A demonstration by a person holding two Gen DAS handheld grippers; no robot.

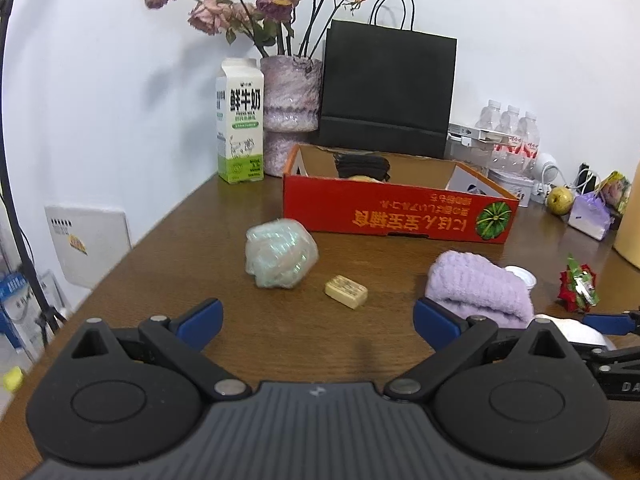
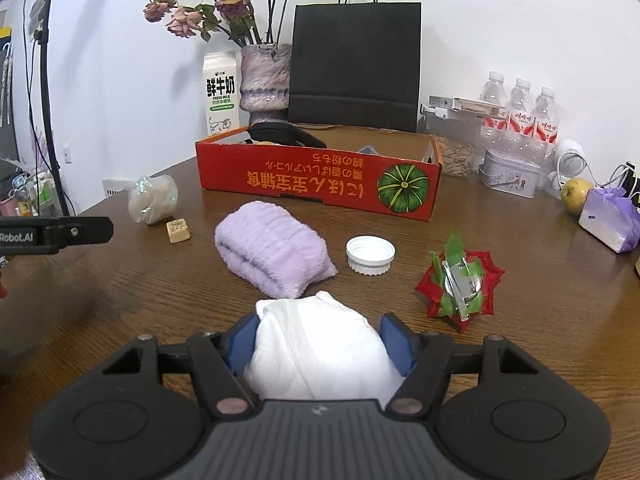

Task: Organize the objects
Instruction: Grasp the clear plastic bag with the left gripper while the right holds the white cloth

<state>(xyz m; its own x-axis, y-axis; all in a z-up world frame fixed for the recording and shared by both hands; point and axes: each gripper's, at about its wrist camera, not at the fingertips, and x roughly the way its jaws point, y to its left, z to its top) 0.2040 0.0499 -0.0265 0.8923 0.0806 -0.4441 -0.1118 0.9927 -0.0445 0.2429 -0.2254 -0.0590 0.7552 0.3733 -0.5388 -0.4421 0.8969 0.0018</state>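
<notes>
A brown wooden table [image 2: 520, 320] carries scattered household items. The right gripper [image 2: 320, 344] is clamped on a white cloth bundle [image 2: 316, 344] near the front edge, its blue fingers [image 2: 394, 340] pressing both sides. The left gripper [image 1: 318, 320] hovers over the table's left side with its jaws spread wide, holding nothing. Just beyond the bundle lies a rolled lilac towel [image 2: 272, 252], with a white bottle cap [image 2: 370, 255] beside it and a red and green flower clip [image 2: 460, 284] further right. A small tan block [image 1: 346, 291] and an iridescent wrapped ball [image 1: 280, 254] sit toward the left edge. A red cardboard tray [image 2: 320, 180] stands toward the back edge.
</notes>
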